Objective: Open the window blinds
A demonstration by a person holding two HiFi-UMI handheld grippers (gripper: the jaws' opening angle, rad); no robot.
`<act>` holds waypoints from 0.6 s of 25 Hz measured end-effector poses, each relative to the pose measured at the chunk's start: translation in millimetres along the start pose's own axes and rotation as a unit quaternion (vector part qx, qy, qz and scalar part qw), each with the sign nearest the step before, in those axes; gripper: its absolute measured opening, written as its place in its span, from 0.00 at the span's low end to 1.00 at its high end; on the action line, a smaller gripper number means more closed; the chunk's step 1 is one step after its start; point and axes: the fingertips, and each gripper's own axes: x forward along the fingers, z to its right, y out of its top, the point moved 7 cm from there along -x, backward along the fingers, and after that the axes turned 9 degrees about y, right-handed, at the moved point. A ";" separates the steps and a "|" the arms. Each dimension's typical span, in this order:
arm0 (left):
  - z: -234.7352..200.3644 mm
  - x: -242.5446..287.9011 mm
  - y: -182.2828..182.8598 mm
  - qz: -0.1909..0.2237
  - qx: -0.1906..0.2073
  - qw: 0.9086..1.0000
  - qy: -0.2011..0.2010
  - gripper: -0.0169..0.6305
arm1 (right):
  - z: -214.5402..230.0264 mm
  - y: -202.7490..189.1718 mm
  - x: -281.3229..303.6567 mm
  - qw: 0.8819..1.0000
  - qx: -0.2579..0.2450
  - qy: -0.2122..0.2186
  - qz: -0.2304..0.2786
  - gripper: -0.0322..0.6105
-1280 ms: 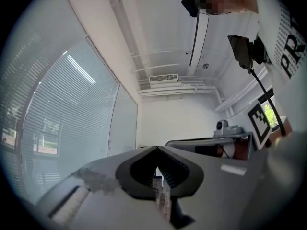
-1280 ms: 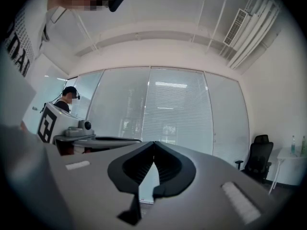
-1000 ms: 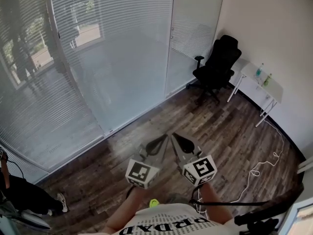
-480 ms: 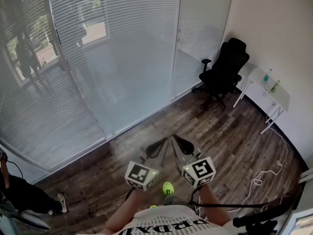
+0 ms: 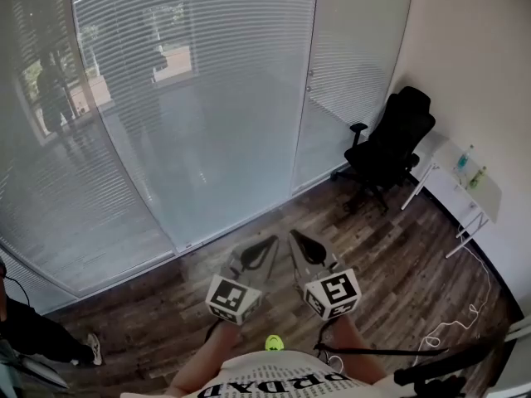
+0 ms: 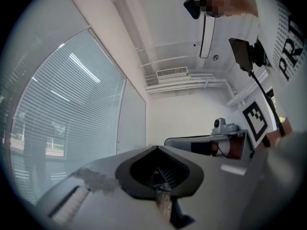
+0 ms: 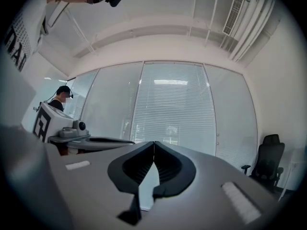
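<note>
Left gripper [image 5: 271,241] and right gripper [image 5: 295,238], fingers seemingly together, face blinds [image 5: 207,81].

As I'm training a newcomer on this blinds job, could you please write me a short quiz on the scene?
1. True or false: the right hand-held gripper is shut on a cord.
2. What stands by the blinds, near the corner? A. a sofa B. a black chair C. a ladder
3. Fill in: the bottles stand on a white ___.
Key: 1 false, it is shut and empty; 2 B; 3 table.
</note>
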 end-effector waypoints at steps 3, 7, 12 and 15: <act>2.4 26.4 -7.0 0.003 -0.001 1.000 0.005 0.02 | 25.0 -4.9 3.7 1.000 -0.006 0.009 0.001 0.06; 2.2 52.9 -17.3 0.005 0.006 1.000 0.012 0.02 | 49.2 -16.9 9.4 1.000 -0.010 0.018 -0.004 0.06; 4.2 76.0 -26.0 0.003 0.002 1.000 0.015 0.02 | 71.9 -27.4 10.8 1.000 -0.008 0.022 -0.007 0.06; -2.2 94.4 -27.4 0.003 -0.008 1.000 0.019 0.02 | 90.0 -31.7 20.1 1.000 -0.002 0.023 -0.008 0.06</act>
